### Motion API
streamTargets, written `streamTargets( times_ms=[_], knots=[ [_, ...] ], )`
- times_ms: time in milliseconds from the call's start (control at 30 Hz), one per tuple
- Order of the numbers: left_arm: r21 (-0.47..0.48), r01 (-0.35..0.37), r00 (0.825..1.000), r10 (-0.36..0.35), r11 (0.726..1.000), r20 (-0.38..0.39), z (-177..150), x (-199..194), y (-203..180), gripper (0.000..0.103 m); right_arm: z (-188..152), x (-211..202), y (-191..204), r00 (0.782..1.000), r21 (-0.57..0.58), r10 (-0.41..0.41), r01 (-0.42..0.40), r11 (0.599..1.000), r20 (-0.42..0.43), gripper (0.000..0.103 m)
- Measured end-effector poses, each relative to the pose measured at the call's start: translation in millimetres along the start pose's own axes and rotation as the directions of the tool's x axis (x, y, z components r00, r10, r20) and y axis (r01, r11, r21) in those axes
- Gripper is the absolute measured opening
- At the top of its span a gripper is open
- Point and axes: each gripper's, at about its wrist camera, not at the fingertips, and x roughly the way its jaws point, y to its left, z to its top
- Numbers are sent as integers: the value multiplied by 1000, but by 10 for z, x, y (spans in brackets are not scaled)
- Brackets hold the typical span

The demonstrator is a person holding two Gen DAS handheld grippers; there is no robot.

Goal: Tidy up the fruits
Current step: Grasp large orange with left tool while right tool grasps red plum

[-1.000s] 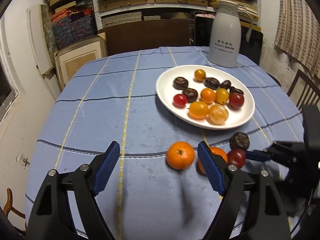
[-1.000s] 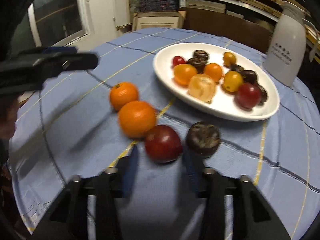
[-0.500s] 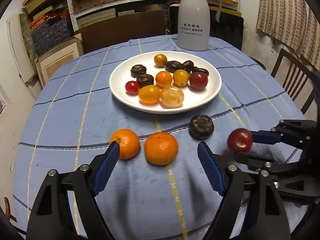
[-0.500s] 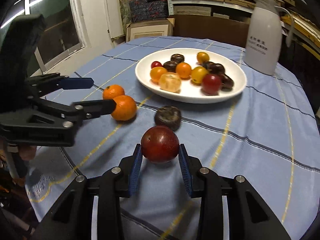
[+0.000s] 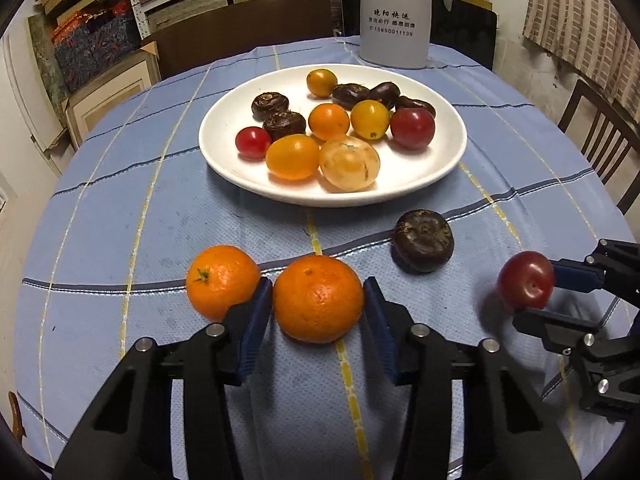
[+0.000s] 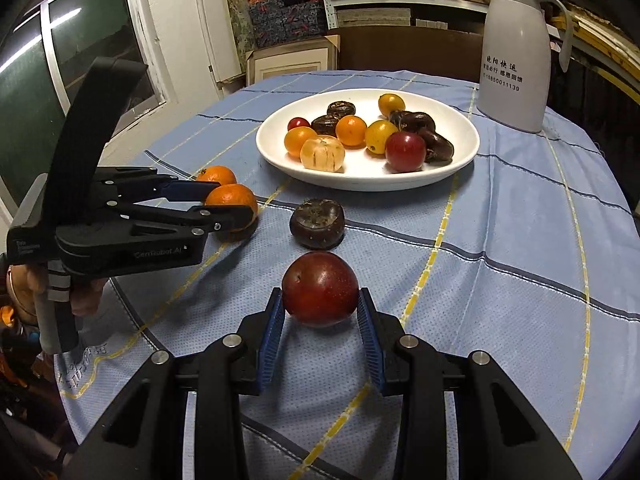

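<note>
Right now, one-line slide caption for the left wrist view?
Left gripper closing around an orange beside a second orange; right gripper holds a red fruit near the plate.

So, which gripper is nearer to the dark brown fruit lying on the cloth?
Hard to say. The right gripper, gripping the red fruit, sits just in front of the dark brown fruit; the left gripper, closing around an orange, is beside it.

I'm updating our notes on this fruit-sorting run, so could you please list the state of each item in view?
Left gripper: jaws closing around the orange, pads at its sides.
Orange: on the tablecloth.
Second orange: loose on cloth.
Right gripper: shut on the red plum.
Red plum: gripped.
Dark water chestnut: loose.
White plate: holding fruit.
</note>
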Motion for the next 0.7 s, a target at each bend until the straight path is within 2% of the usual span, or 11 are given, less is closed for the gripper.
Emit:
streamTargets(
  times_ms=[700],
  knots=[
    [16, -12, 998, 11, 1000, 66, -106, -409, -130, 45, -62, -235, 219, 999, -5, 32, -32, 999, 38, 37]
  ],
)
